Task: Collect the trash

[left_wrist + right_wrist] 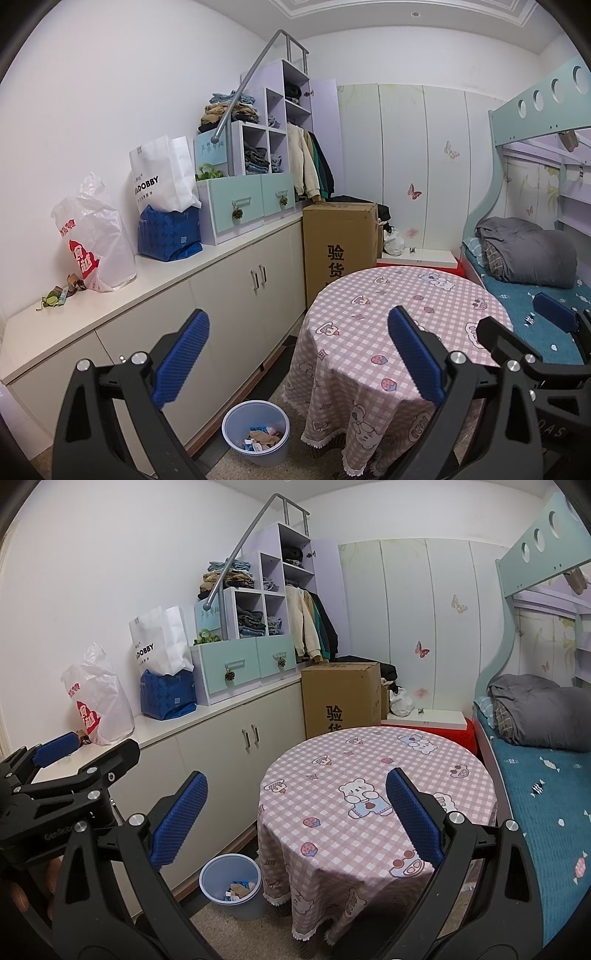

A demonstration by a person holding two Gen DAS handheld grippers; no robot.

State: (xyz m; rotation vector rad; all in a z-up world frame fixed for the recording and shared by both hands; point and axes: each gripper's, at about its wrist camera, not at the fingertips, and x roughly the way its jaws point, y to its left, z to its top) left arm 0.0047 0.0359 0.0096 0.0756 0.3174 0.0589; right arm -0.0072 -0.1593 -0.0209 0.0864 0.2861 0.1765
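Note:
A small pile of crumpled wrappers (61,293) lies on the white counter (177,275) at the far left, beside a white plastic bag (92,240). A pale blue trash bin (255,432) holding several scraps stands on the floor between the cabinet and the round table; it also shows in the right wrist view (231,884). My left gripper (297,360) is open and empty, held above the bin area. My right gripper (295,819) is open and empty over the table's near edge. The left gripper also shows in the right wrist view (79,753), the right gripper in the left wrist view (524,321).
A round table with a pink checked cloth (406,314) stands at centre right. A cardboard box (340,243) stands behind it. A white paper bag (162,177), a blue package (168,234) and drawer shelves (247,210) sit on the counter. A bunk bed (535,280) is at right.

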